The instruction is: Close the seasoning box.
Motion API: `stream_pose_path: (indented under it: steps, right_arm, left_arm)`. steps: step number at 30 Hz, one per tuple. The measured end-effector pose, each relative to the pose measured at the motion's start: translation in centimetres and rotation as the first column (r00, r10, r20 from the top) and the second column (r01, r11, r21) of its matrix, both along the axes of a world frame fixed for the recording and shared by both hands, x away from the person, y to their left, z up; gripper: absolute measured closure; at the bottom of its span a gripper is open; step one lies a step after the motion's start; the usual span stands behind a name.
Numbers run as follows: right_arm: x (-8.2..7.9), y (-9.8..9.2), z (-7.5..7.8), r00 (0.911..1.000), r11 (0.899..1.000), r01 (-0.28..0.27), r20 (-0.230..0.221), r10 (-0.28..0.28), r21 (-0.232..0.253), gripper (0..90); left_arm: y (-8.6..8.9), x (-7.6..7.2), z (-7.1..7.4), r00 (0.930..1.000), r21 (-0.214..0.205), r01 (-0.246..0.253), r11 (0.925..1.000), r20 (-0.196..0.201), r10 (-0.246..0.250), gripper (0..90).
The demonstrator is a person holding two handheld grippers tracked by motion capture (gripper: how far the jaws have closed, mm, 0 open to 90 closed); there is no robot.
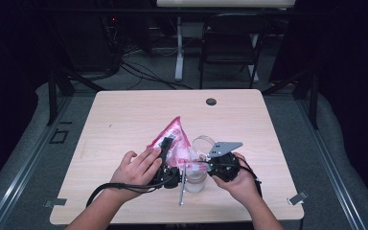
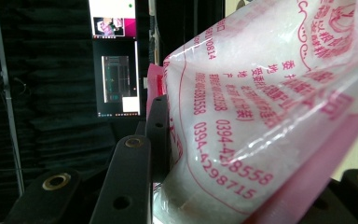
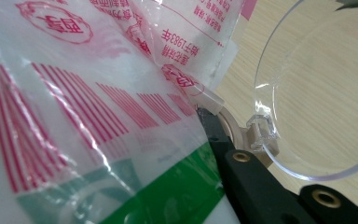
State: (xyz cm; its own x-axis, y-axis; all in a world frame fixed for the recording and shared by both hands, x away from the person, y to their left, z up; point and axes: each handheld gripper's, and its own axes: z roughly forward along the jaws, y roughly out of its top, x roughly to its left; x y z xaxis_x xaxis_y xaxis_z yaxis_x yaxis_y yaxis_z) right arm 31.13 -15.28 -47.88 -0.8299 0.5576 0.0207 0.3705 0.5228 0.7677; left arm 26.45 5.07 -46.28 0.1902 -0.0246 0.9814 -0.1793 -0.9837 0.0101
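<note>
While both hands sit close at the near edge of the table, the left gripper has its jaws clamped on the pink-printed plastic bag of white grains, and the right gripper is pinched together on the bag's thin lower edge beside the clear jar. That bag looks soft, slick and saggy, fairly heavy with its fill, so I'd hold it by the gathered film near the corners. Just beyond, the jar's hinged lid stands open.

Black chair behind table
</note>
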Motion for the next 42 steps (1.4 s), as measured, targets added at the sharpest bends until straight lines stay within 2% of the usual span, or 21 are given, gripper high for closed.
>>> stream_pose_path:
  steps: [4,10,12,20,27,42]
  right_arm:
    - [0.05,-0.04,-0.1,1.0,1.0,0.001,-0.007,-0.001,0.012,90.0]
    - [0.09,-0.1,-0.11,1.0,1.0,0.001,-0.01,-0.001,0.007,90.0]
    - [0.1,-0.1,-0.12,1.0,1.0,0.002,-0.01,-0.002,0.006,90.0]
    - [0.14,-0.06,-0.21,0.9999,1.0,-0.002,-0.011,0.002,0.007,90.0]
    - [0.11,-0.02,-0.21,0.9999,1.0,-0.007,-0.014,0.007,0.002,90.0]
    - [0.17,-0.05,-0.3,0.9998,1.0,-0.007,-0.017,0.007,0.004,90.0]
  left_arm:
    - [-0.07,-0.08,0.01,1.0,-0.002,0.003,1.0,0.008,-0.003,69.0]
    - [-0.23,-0.23,0.09,1.0,0.008,-0.007,0.9999,-0.003,0.007,69.2]
    - [-0.22,-0.18,0.08,1.0,0.007,0.006,1.0,0.006,-0.006,69.3]
    - [-0.23,-0.24,0.01,1.0,-0.001,0.005,1.0,0.0,-0.005,69.4]
    - [-0.31,-0.3,0.14,0.9999,0.009,0.013,0.9999,0.009,-0.013,69.4]
    - [-0.37,-0.4,0.04,0.9999,0.006,0.01,0.9999,-0.001,-0.01,69.4]
